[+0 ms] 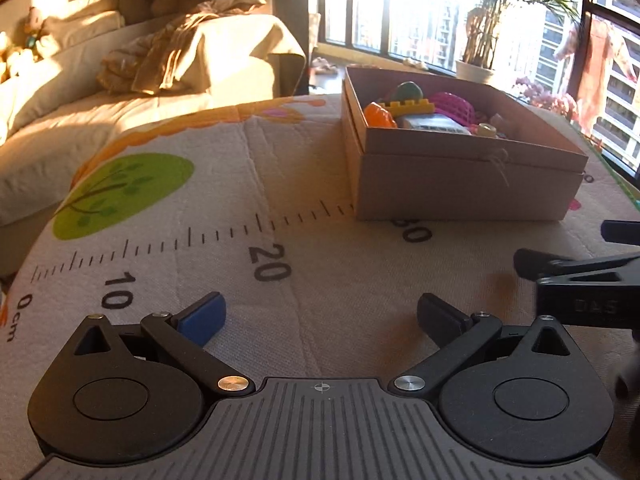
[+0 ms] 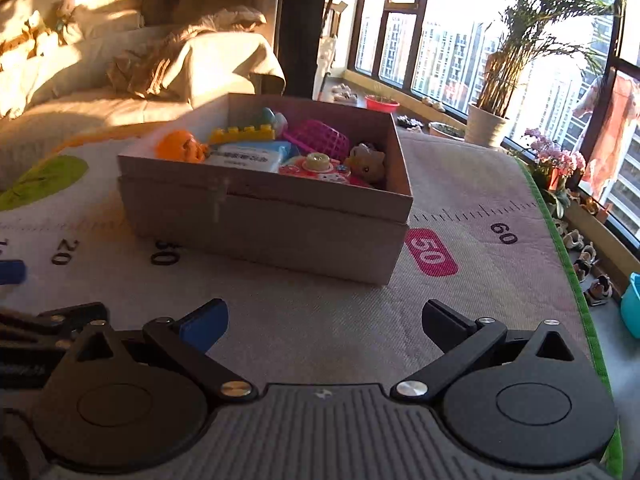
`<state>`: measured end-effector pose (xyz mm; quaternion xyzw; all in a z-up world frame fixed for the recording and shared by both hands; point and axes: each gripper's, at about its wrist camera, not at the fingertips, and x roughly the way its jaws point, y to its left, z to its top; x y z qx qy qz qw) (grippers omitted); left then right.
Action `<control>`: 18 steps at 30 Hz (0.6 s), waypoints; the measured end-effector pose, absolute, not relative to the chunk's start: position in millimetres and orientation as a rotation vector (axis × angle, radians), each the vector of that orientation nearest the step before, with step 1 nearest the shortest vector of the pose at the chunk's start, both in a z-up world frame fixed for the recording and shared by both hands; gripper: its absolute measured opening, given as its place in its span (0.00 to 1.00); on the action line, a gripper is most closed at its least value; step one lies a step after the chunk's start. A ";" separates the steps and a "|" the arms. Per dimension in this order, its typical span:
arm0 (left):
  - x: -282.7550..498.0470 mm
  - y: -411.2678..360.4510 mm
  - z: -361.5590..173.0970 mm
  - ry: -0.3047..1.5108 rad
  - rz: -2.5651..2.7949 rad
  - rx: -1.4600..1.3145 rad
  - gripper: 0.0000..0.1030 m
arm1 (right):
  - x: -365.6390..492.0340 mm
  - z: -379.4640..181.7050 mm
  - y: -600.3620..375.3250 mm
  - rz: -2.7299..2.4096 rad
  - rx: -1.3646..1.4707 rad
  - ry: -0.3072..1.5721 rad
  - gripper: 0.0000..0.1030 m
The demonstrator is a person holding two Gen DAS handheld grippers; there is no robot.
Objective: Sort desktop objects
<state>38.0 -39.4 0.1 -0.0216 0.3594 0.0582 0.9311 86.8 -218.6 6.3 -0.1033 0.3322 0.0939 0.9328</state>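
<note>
My left gripper [image 1: 322, 318] has its jaws spread wide with nothing between them, only bare mat [image 1: 280, 184] under the gap. My right gripper [image 2: 325, 322] is released just as wide, and it too is empty.

From the left jaws, the box [image 1: 460, 184] sits ahead and off to the right, well clear of the fingertips, resting on the mat across the printed ruler. From the right jaws, the same box [image 2: 264, 220] lies ahead and slightly left, also apart from the pads.

The toys are already in the box: an orange toy [image 2: 182, 146] at the left end, a yellow brick [image 2: 242, 134] behind it, a white-and-blue pack [image 2: 250, 156] in the middle, a pink basket [image 2: 318, 140] further right, a round pink toy [image 2: 316, 168] near the front wall and a small figure [image 2: 370, 162] at the right end.

The right gripper's black fingers show at the right edge of my left view, beside my left jaws. I see no loose object on the mat near either pair of jaws.
</note>
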 end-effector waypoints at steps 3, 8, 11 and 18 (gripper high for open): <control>36.7 -39.2 -0.5 0.733 0.119 -0.048 1.00 | 95.4 1.2 -220.1 0.207 -0.184 0.687 1.00; 36.6 -40.7 -1.4 0.730 0.122 -0.046 1.00 | 98.2 -4.5 -236.2 0.233 -0.052 0.690 1.00; 36.6 -41.2 -1.4 0.730 0.123 -0.045 1.00 | 97.2 -4.2 -231.3 0.225 -0.073 0.691 1.00; 37.3 -40.5 -1.7 0.728 0.127 -0.045 1.00 | 97.9 -4.8 -230.7 0.225 -0.075 0.691 1.00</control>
